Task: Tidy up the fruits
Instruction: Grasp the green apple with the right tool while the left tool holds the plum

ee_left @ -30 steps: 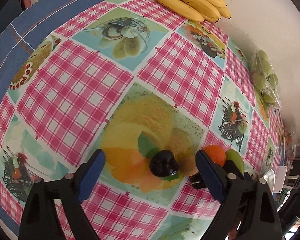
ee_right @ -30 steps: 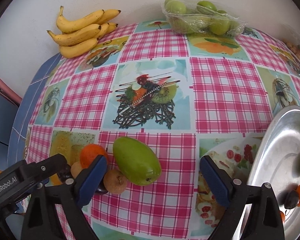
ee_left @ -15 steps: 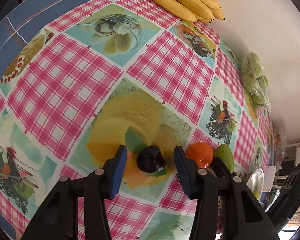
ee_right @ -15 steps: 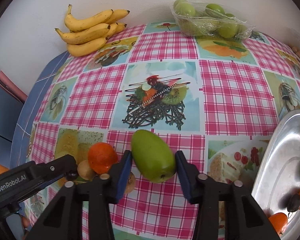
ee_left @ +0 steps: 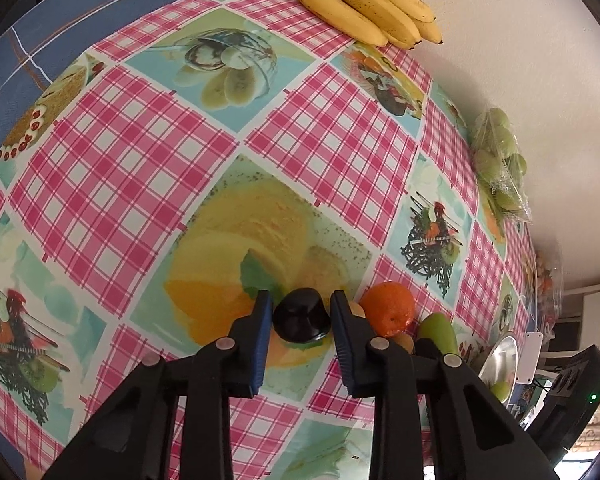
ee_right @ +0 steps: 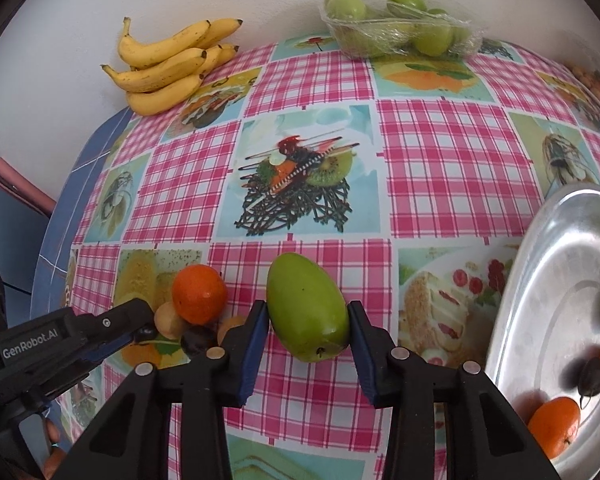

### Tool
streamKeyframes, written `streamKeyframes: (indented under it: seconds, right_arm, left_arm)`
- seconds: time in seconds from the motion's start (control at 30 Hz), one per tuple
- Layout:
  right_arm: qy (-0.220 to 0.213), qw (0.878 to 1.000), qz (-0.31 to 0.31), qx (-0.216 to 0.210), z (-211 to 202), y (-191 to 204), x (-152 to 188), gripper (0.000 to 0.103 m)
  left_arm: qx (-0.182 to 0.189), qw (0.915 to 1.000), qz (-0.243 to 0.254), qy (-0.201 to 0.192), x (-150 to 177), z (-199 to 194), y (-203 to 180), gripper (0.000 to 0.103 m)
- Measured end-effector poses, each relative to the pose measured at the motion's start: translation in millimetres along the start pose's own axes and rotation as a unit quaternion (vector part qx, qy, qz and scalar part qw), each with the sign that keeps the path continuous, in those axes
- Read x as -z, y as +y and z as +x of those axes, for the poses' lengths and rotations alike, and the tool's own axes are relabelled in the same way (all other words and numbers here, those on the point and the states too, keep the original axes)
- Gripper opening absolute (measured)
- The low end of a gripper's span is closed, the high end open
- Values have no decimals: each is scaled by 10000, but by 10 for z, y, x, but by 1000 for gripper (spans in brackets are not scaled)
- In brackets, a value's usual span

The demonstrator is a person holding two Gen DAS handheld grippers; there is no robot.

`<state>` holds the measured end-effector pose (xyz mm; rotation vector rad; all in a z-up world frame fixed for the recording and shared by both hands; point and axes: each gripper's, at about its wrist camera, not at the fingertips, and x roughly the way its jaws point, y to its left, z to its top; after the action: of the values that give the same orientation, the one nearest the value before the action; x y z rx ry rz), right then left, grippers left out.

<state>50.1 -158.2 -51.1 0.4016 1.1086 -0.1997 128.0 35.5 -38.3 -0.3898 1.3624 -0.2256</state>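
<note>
Fruits for sorting: left tool (ee_left: 300,316) closing on dark plum (ee_left: 302,315); right tool (ee_right: 308,320) clamps green mango (ee_right: 308,307), likely bound for tray (ee_right: 540,280).

Both views are fisheye, set just behind a gripper's two fingers and looking steeply down and forward at the table (ee_left: 332,148), close to it. The left wrist view faces the bananas (ee_left: 364,4) at the top, with the plate (ee_left: 498,360) at lower right. The right wrist view faces the wall, bananas (ee_right: 168,68) at upper left, plate (ee_right: 548,264) at right. Both share the orange (ee_left: 388,310) (ee_right: 199,294), the green fruit (ee_left: 438,330) (ee_right: 308,308) and the bagged fruit (ee_left: 498,164) (ee_right: 396,24). The left gripper (ee_right: 140,332) shows at lower left of the right view.
</note>
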Motion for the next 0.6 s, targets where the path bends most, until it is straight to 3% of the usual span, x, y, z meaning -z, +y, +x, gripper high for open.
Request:
streamKeyframes:
  seconds: [0.6]
  right_arm:
    - [-113, 9997, 184, -144, -347, -30, 113, 40]
  left_arm:
    - [131, 9993, 167, -299, 86, -245, -120, 30]
